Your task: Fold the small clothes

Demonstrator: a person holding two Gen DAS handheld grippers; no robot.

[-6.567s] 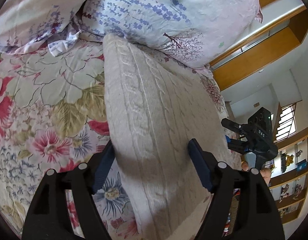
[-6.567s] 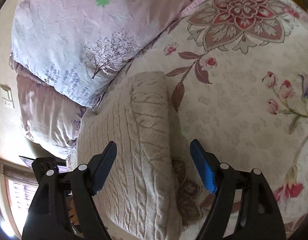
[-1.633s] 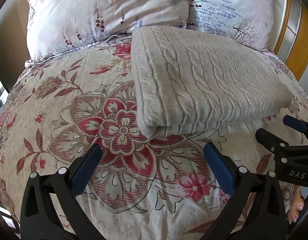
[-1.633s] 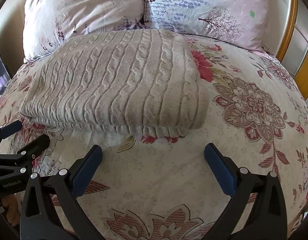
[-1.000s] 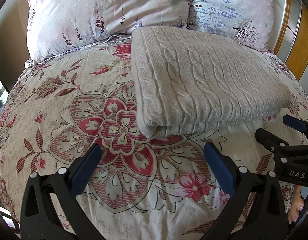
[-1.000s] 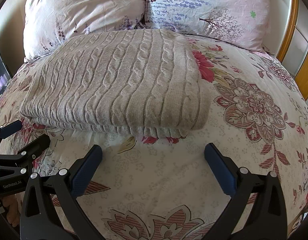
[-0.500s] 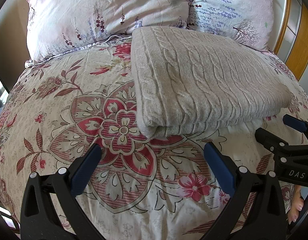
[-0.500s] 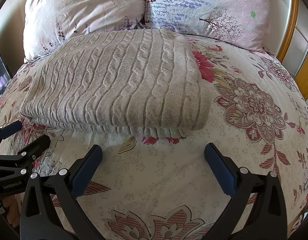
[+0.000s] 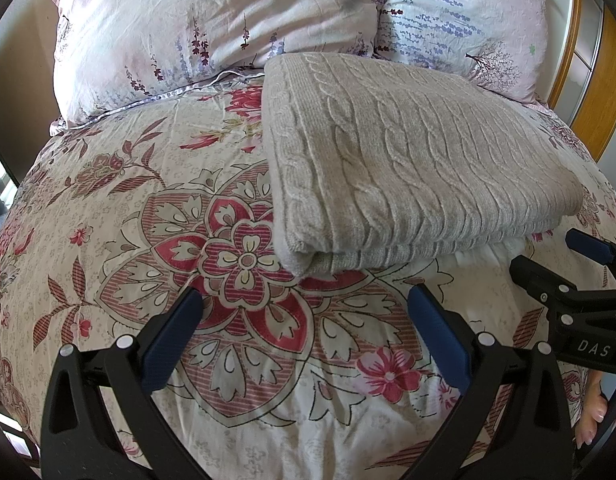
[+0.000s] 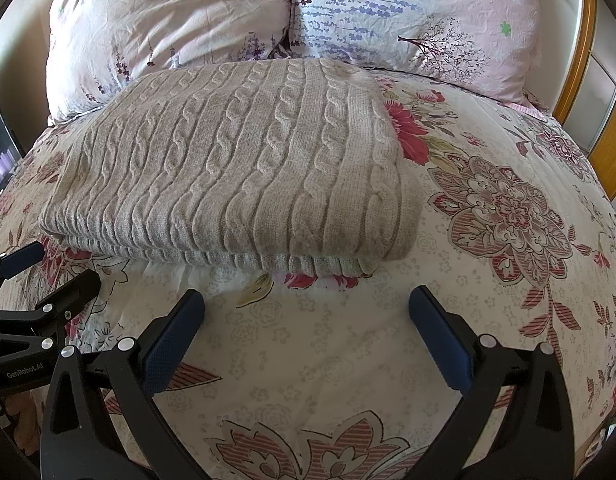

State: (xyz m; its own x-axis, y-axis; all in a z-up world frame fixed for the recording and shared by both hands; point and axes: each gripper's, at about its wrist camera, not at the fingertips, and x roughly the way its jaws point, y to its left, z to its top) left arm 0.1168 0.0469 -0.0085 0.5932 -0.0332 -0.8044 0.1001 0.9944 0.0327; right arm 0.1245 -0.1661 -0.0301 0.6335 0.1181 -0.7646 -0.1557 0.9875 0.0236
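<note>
A beige cable-knit sweater (image 9: 407,160) lies folded into a thick rectangle on the floral bedspread (image 9: 148,240); it also shows in the right wrist view (image 10: 236,168). My left gripper (image 9: 304,312) is open and empty, a little short of the sweater's near left corner. My right gripper (image 10: 308,308) is open and empty, just short of the sweater's near right edge. The right gripper also shows at the right edge of the left wrist view (image 9: 567,272), and the left gripper at the left edge of the right wrist view (image 10: 40,276).
Two pink floral pillows (image 9: 212,20) (image 10: 419,12) lean at the head of the bed behind the sweater. A wooden bed frame (image 10: 579,48) runs along the right. Bare bedspread (image 10: 507,208) lies right of the sweater.
Since 6.6 s ago both grippers have drawn back from the sweater, which now lies folded flat. Over the last second nothing has visibly moved.
</note>
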